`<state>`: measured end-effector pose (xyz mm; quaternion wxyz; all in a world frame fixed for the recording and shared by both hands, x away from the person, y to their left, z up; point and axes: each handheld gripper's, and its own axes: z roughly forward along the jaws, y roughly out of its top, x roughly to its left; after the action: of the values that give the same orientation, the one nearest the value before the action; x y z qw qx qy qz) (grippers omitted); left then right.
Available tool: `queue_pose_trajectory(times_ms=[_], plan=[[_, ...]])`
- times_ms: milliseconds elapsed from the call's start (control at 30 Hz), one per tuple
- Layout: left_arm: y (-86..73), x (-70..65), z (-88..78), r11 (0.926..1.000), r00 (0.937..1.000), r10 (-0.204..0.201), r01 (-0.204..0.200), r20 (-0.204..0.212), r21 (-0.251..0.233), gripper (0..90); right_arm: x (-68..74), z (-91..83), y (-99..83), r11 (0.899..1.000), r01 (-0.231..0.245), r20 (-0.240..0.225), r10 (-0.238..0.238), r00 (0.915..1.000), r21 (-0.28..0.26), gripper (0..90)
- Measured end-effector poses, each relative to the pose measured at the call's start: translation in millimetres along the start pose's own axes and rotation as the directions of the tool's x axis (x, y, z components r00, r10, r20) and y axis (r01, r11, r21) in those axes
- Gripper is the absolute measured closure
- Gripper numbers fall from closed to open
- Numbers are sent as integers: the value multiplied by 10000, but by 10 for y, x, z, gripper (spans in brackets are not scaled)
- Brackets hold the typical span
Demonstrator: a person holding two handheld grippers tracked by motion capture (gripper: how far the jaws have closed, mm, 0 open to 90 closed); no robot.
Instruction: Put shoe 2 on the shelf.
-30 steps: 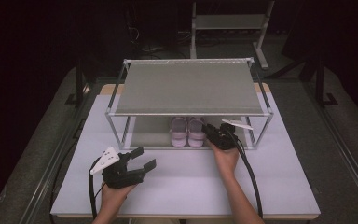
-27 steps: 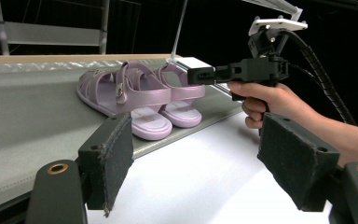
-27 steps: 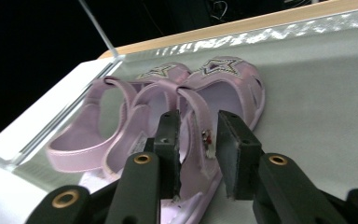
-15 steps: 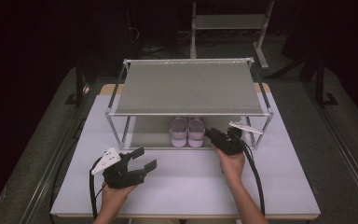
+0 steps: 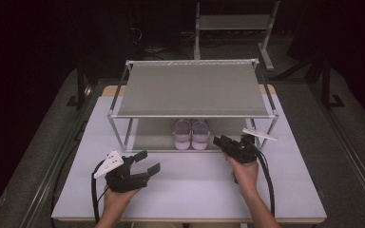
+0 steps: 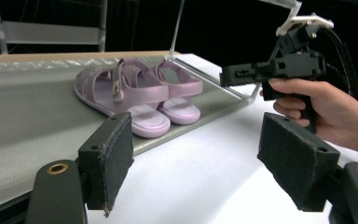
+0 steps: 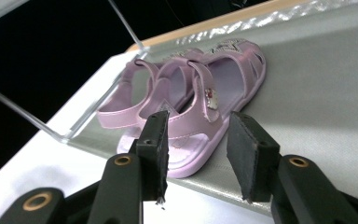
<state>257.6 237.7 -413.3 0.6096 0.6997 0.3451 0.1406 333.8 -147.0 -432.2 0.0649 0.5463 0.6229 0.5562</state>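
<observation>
**With both jaws empty, the sandals sit placed — clearance risks on the way out**

While your right gripper (image 5: 229, 145) hangs at the near edge of the lower shelf, the biggest hazard is the shoe rack (image 5: 192, 90) itself: its right near post stands just beside your right hand, and a careless sideways sweep could knock the light frame and shift it on the white table (image 5: 185, 190). Next in size, the pair of sandals (image 5: 191, 134): in the right gripper view the near sandal (image 7: 200, 126) lies just past the pads, its heel close to the shelf lip, so a dip of the jaws could drag it off the edge. Smallest, the trailing cable at your right wrist could catch the post.

Tool state: your right gripper's jaws have just been opening and grasp nothing; no pad touches the sandal. Your left gripper (image 5: 145, 164) rests spread and empty, near left on the table, well apart from the rack.

Sandals: pale lilac, glossy moulded plastic, strapped, a small charm on one strap. They stand side by side, touching, mid-shelf under the top tier, toes pointing far.
</observation>
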Motion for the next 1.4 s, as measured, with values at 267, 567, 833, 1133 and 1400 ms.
queue_pose_trajectory(times_ms=[267,567,833,1133,1400], plan=[[-11,-5,22,9999,10000,28,-28,37,97,260,-91,-104,-31,9996,-159,-199,164,9997,254,541],[-13,-2,25,9999,10000,34,-34,26,103,261,-142,-214,-25,9990,-243,-323,255,9992,384,527],[-14,-4,24,9999,10000,53,-54,17,111,261,-189,-305,-40,9983,-398,-508,420,9978,428,518],[-16,-6,25,9999,10000,47,-48,13,114,260,-247,-398,-70,9967,-537,-480,566,9972,613,509],[-19,-3,25,9999,10000,54,-54,0,141,260,-309,-458,-125,9960,-585,-544,621,9966,670,493]])
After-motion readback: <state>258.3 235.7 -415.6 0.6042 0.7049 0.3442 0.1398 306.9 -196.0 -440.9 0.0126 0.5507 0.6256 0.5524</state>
